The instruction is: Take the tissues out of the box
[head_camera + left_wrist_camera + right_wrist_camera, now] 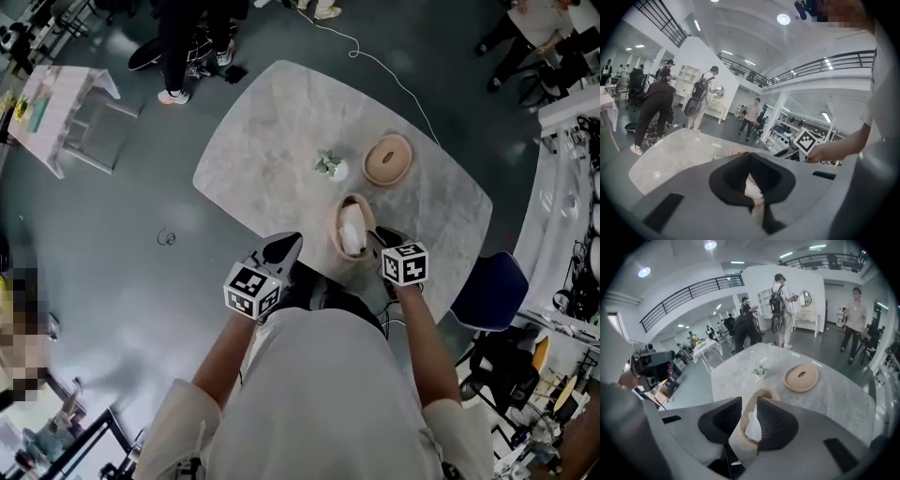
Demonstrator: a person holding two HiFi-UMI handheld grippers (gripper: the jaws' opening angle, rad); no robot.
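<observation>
Your white shirt (pixel 319 394) fills the bottom of the head view, both forearms reaching out over the near edge of the marble-look table (pixel 272 141).

Left gripper (pixel 289 244): tongs pressed together at the tips, nothing pinched. It hangs over the near table edge, just left of the tissue box (pixel 339 223) and clear of it.

Right gripper (pixel 749 401): tongs partly spread and straddling the box's near rim. Left jaw sits outside the tan wall, right jaw sits inside against the tissues (pixel 352 230). Pads look to be bearing on both sides, so you're pinching wall and tissue wad together.

Tissues are in the box, a white wad standing up against the near wall. None are out on the table.

Box is round, tan, lid off, near your edge of the table. Its lid (pixel 387 159), with a slot in the top, lies flat farther out and to the right, well apart from the box. Small potted plant (pixel 330 166) stands just left of the lid.

Blue chair (pixel 492 291) is at the table's right corner.
</observation>
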